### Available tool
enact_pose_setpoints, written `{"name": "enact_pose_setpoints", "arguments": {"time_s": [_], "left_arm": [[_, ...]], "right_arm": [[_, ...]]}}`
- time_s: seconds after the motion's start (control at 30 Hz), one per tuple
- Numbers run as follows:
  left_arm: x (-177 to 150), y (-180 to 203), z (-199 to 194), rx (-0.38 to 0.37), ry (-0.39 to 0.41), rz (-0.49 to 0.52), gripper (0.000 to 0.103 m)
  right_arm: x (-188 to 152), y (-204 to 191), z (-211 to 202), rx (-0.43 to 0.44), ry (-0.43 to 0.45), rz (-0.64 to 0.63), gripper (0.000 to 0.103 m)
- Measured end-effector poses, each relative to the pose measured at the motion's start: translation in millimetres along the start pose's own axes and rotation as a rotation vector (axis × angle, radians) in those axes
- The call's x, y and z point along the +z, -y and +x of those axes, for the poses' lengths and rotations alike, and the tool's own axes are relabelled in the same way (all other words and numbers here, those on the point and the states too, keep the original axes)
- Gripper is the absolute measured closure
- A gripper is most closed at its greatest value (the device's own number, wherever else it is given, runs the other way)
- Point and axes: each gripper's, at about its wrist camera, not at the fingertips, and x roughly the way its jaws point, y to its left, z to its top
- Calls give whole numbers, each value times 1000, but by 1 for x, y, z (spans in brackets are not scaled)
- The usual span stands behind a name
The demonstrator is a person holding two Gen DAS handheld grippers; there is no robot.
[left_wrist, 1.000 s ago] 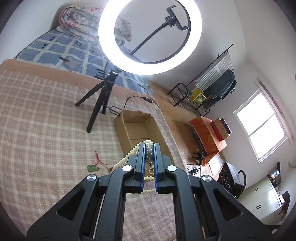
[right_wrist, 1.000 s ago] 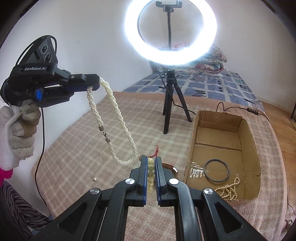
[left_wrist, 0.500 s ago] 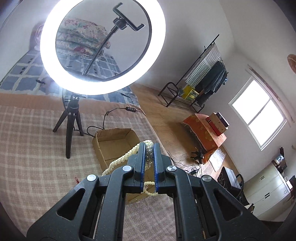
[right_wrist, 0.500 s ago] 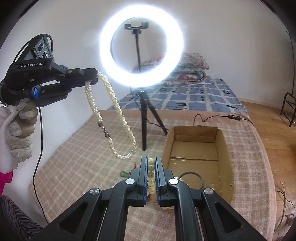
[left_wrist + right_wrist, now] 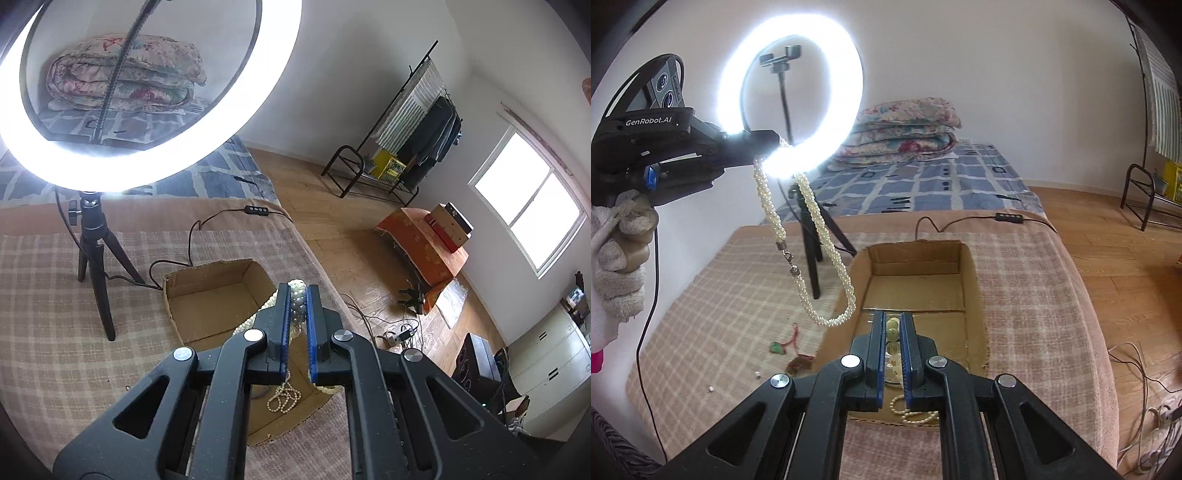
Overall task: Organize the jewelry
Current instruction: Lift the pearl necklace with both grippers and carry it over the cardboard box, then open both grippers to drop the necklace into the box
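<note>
My left gripper (image 5: 297, 291) is shut on a thick twisted pearl necklace (image 5: 827, 243), which dangles in a long loop over the left wall of the open cardboard box (image 5: 973, 291). In the right wrist view that gripper (image 5: 775, 142) reaches in from the left, held by a gloved hand (image 5: 617, 258). My right gripper (image 5: 893, 325) is shut on a string of pale yellow-green beads (image 5: 892, 334) above the box's near half. A thin pearl strand (image 5: 282, 400) lies on the box floor (image 5: 218, 299).
A lit ring light (image 5: 790, 107) on a black tripod (image 5: 94, 266) stands left of the box, its cable (image 5: 192, 240) trailing behind. A green pendant with red cord (image 5: 783, 345) and loose beads (image 5: 711, 388) lie on the checked cloth (image 5: 713, 306). Folded quilts (image 5: 905, 125) rest behind.
Both grippers have swung rightward toward the box; the pearl necklace now hangs at the box's left wall, and the yellow-green beads are above the box interior instead of left of it.
</note>
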Motion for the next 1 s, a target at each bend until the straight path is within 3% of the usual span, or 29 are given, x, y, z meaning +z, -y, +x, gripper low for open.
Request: {"name": "enact_pose_setpoints", "arguments": {"time_s": [0.4,0.77,0.83,0.9,1.0], "left_arm": [[6,4,57,69,-37,19,97],[4,11,72,97,-63,21,97],[5,13,70,100,-62,25,97],[5,15,66,101,-59,37,92],[5,17,57,102,-50,44,76]], "right_arm": [[-4,19,20,-39,-23,16,98],[-6,22,29,-40,-39,20,95],[-5,21,27,-43,-33,21,57],[-5,19,22,-43,-17,20,39],[-6,16,18,-70,-13,5,29]]}}
